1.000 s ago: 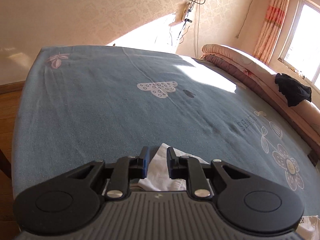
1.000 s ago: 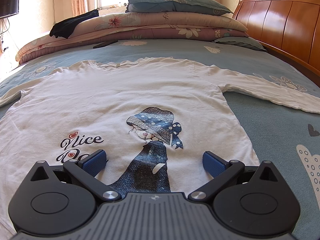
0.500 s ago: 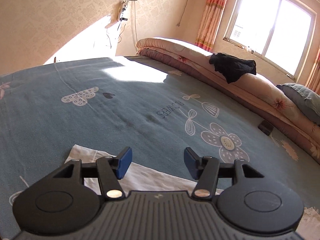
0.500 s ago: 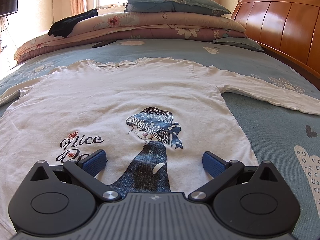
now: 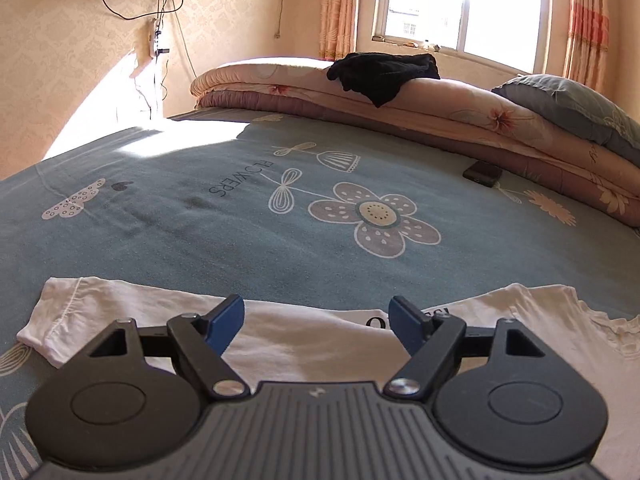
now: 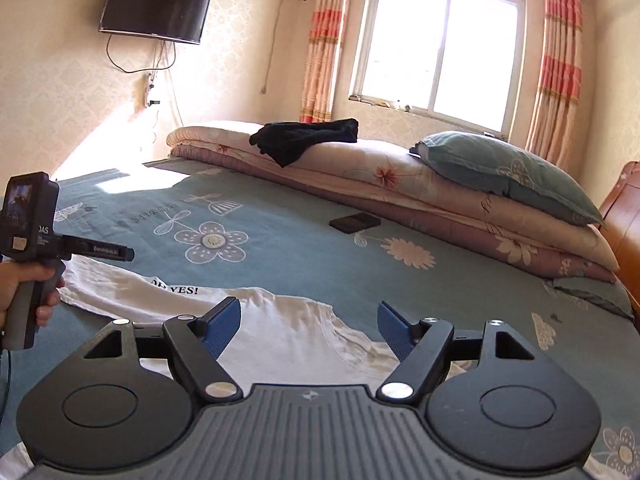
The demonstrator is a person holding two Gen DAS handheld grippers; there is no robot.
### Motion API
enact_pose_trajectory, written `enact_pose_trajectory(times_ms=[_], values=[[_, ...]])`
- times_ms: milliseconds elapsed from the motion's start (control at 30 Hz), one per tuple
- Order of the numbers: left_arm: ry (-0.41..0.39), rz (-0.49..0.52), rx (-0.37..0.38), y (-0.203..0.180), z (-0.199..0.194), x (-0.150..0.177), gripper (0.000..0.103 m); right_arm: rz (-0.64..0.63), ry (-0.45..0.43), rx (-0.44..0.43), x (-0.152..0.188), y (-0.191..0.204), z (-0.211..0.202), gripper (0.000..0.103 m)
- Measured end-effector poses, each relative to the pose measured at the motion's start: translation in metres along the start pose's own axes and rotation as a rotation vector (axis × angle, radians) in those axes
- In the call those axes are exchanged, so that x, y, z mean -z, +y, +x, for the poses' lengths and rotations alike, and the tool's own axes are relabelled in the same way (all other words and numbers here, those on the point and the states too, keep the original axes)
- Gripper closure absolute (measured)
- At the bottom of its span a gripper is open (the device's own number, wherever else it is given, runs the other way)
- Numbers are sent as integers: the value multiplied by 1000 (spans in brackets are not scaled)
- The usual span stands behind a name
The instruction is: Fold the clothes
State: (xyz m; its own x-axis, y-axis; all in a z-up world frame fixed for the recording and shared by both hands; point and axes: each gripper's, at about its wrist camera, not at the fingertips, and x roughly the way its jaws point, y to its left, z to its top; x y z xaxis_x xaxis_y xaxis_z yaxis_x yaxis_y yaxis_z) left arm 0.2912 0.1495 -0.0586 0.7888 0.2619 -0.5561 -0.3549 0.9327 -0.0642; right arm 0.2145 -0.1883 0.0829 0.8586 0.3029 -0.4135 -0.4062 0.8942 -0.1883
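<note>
A white long-sleeved shirt [image 5: 304, 336] lies flat on the teal bedsheet [image 5: 248, 248], its cuff [image 5: 52, 320] at the left. My left gripper [image 5: 316, 320] hovers just over the sleeve, open, with nothing between its fingers. In the right wrist view the shirt [image 6: 280, 328] shows black "OH YES!" lettering [image 6: 176, 289] and a scalloped neckline. My right gripper [image 6: 310, 324] is open above the neck area and holds nothing. A hand [image 6: 20, 292] holds the left gripper [image 6: 120, 253] at the far left, over the sleeve.
Folded quilts [image 6: 400, 184] run along the bed's far side, with a black garment [image 6: 304, 140] and a teal pillow [image 6: 500, 172] on top. A dark flat object [image 6: 354, 222] lies on the sheet. The wooden headboard [image 6: 628, 216] is at right.
My left gripper opened and let go of the white cloth, then swung toward the window. My right gripper stayed open and turned from the shirt's printed front toward its neckline.
</note>
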Motion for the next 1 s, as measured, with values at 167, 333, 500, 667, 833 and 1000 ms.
enact_pose_trajectory(times_ms=[167,333,500,667,833,1000], values=[[-4,-44,-88,20,14,13,23,-207,65,-105,-39,34,87,46],[-12,-125,-107,45,20,13,19,-316,162,-294,-52,78,181,51],[13,-171,-106,60,29,13,17,-467,254,-453,-49,137,250,56],[52,-209,-107,67,38,15,17,-532,283,-502,-48,162,270,56],[55,-215,-102,68,38,15,16,-549,286,-470,-42,163,272,56],[63,-213,-92,68,39,14,16,-458,330,-381,-44,140,260,55]])
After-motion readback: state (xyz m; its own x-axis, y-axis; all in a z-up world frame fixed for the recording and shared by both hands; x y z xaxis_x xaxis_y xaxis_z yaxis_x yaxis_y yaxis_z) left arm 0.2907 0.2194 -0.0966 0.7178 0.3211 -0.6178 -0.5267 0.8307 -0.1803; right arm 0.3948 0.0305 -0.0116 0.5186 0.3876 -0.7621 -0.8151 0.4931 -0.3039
